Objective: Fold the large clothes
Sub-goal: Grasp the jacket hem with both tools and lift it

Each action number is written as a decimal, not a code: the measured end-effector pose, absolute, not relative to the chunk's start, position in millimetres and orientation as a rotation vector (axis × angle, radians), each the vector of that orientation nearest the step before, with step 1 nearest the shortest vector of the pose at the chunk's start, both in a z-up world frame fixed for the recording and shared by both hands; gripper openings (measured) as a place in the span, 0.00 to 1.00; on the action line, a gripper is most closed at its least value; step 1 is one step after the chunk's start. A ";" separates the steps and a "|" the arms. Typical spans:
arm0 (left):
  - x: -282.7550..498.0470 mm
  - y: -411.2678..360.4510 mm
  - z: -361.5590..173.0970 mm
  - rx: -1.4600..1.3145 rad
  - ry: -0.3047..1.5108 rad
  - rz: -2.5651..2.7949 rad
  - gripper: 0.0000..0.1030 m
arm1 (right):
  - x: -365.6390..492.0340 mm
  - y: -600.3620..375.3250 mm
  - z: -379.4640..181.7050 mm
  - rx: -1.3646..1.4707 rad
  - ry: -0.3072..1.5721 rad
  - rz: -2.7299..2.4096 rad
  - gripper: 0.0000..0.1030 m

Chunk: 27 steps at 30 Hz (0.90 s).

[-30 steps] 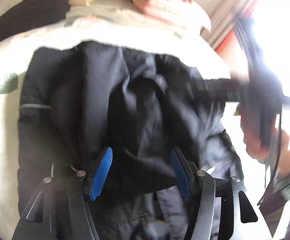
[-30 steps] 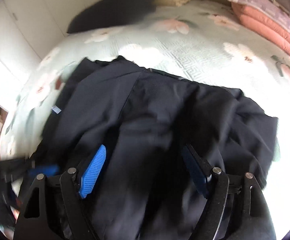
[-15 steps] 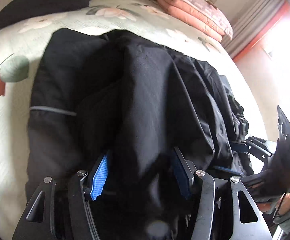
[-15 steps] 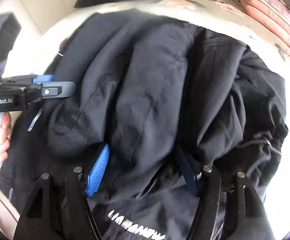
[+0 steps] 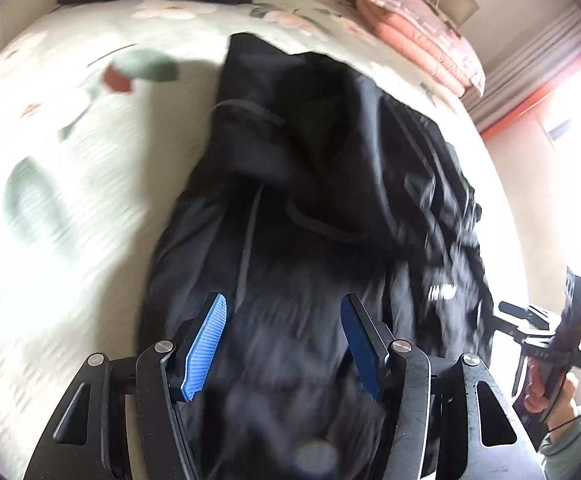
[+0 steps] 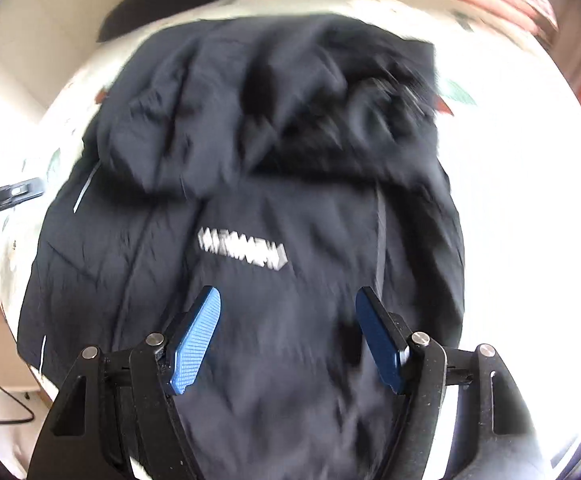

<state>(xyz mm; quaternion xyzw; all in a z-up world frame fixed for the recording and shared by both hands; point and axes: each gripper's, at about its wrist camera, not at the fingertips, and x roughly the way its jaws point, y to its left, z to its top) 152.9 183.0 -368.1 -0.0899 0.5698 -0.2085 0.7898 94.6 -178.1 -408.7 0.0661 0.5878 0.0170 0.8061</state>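
- Ahead of the left gripper (image 5: 282, 336), between and beyond its blue pads, lies the black jacket (image 5: 314, 200), heaped lengthwise on the floral bedspread (image 5: 70, 152), and the claw stands wide apart with nothing pinched in it
- Left of that claw it is bare bedspread; out past its right finger the jacket's bulk piles up in deep folds, and further right the other tool shows at the edge of view
- Over to the right gripper (image 6: 288, 332): same story, jaws spread wide, empty, hanging over the cloth with the white logo (image 6: 242, 250) just ahead of its fingertips
- Beyond the logo the fabric bunches into a thick rumpled mound, maybe the hood or a sleeve thrown across; blur makes it hard to tell which
- Looks-wise: dark, matte, thin shell cloth with pale seam lines and a small reflective strip near the left edge in the right wrist view
- Handling, as I read it: soft and limp, a bit slick, bulky but not heavy, so it should slump and slide rather than hold a crease
- Best hold, I reckon, is a hem or side edge where layers are few, one claw to each corner, pinching deep so the slippery cloth does not creep out
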 end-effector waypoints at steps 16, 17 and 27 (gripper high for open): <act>42.5 309.9 -421.7 -0.379 1.470 -0.390 0.60 | -85.1 -239.9 -471.1 0.253 1.446 -0.218 0.71; 38.6 313.0 -426.1 -0.390 1.478 -0.397 0.60 | -88.9 -239.4 -474.3 0.246 1.449 -0.225 0.71; 12.1 306.4 -468.1 -0.450 1.574 -0.472 0.60 | -115.0 -244.9 -496.8 0.399 1.452 -0.166 0.70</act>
